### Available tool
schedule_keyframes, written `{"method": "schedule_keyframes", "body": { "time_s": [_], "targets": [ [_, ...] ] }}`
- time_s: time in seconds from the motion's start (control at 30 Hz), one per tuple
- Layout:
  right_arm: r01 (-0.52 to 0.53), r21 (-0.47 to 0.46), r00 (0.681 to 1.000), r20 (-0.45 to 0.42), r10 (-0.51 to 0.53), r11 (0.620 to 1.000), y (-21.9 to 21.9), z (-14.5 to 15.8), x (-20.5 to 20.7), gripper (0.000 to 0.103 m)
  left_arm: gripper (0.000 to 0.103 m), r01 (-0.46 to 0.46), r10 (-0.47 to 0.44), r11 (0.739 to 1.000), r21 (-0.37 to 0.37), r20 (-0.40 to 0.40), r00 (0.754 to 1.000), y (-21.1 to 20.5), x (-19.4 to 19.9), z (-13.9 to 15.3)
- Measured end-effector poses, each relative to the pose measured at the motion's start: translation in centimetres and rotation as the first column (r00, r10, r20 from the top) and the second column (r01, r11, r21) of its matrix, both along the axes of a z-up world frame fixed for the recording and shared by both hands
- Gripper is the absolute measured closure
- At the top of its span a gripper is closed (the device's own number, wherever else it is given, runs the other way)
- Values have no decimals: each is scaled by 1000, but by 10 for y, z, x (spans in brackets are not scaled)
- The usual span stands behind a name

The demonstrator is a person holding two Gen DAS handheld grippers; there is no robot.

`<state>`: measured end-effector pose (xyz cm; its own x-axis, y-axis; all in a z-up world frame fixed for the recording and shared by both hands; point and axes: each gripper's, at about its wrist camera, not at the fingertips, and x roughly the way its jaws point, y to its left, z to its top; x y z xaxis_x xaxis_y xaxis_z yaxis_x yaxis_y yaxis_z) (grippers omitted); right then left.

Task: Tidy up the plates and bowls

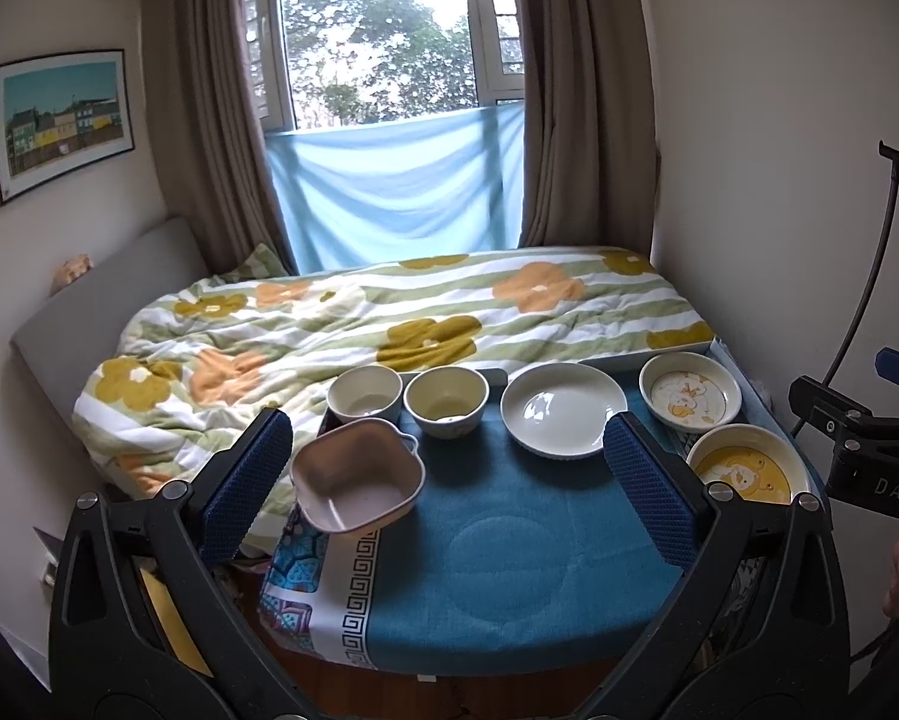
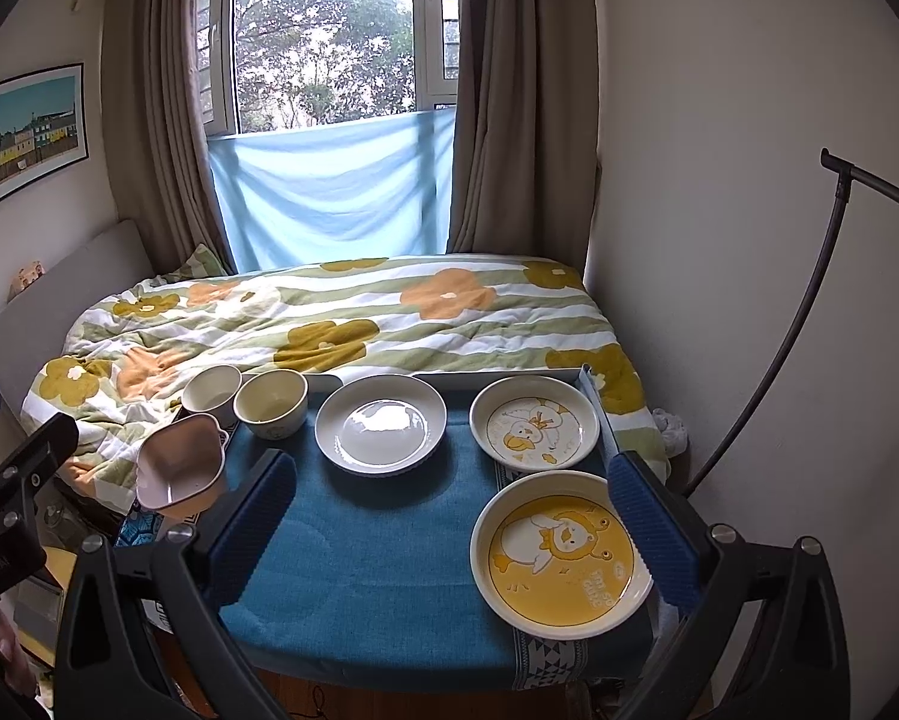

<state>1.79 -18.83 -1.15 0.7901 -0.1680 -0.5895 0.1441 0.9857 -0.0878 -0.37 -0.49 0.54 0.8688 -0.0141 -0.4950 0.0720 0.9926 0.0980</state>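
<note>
L gripper and R gripper both hover w/ jaws spread wide, grasping nothing; the pink square bowl sits tilted at the worktop edge, ~9 o'clock in L view, two round bowls just behind it at ~11. Plain white plate at 12, duck plate at 1 and yellow plate at 4 in R view. Risk, my judgement: nudging the pink bowl w/ a finger could tip it off toward the bed; the yellow plate also lies near the front-right edge.

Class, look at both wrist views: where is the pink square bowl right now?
The pink square bowl sits tilted at the table's left edge, just in front of the two small round bowls, overhanging the blue cloth.
</note>
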Motion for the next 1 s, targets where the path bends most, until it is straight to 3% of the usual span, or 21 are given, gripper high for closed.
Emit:
{"method": "schedule_keyframes", "body": {
  "time_s": [1.0],
  "targets": [
    [-2,0,1000,0,2,1000,1,3,1,0,0,-24,24,1000,16,14,1000,-2,3,-2]
  ]
}}
